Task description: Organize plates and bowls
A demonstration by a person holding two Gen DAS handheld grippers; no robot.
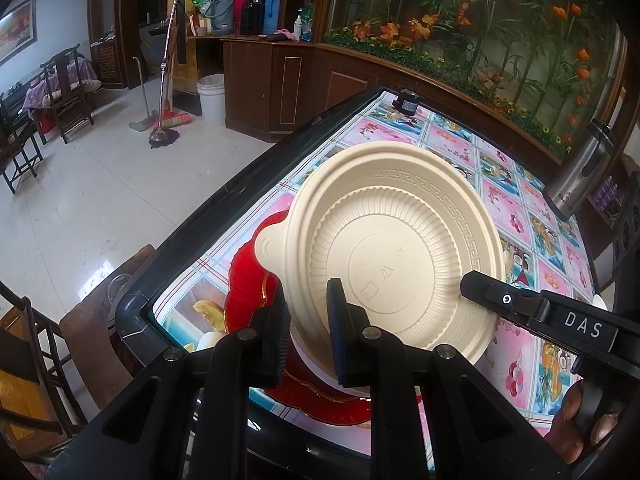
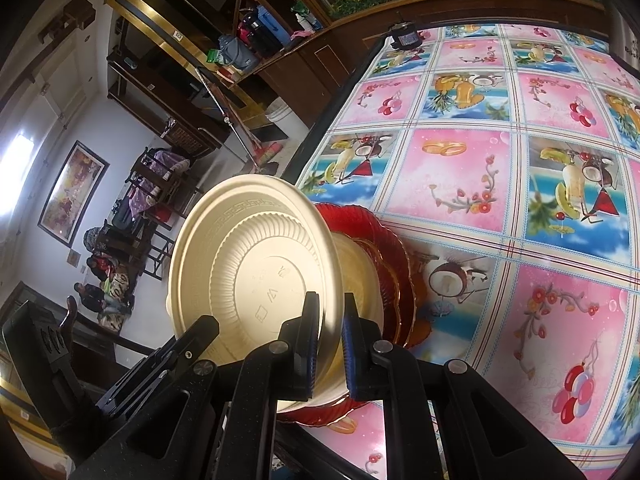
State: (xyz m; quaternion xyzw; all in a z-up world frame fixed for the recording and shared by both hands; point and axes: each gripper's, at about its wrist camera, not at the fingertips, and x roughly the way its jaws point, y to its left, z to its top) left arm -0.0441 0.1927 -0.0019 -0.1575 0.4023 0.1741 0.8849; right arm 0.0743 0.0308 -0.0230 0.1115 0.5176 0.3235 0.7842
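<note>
A cream plastic bowl is held upside down, tilted, over a red scalloped plate near the table's left front corner. My left gripper is shut on the bowl's near rim. My right gripper is shut on the rim at the opposite side; it shows in the left wrist view as a black finger marked DAS. In the right wrist view the bowl stands on edge, with another cream dish under it on the red plate.
The table has a pink and blue fruit-print cloth and a black raised edge. A steel thermos stands at the right. A small dark object sits at the far corner. Chairs and floor lie to the left.
</note>
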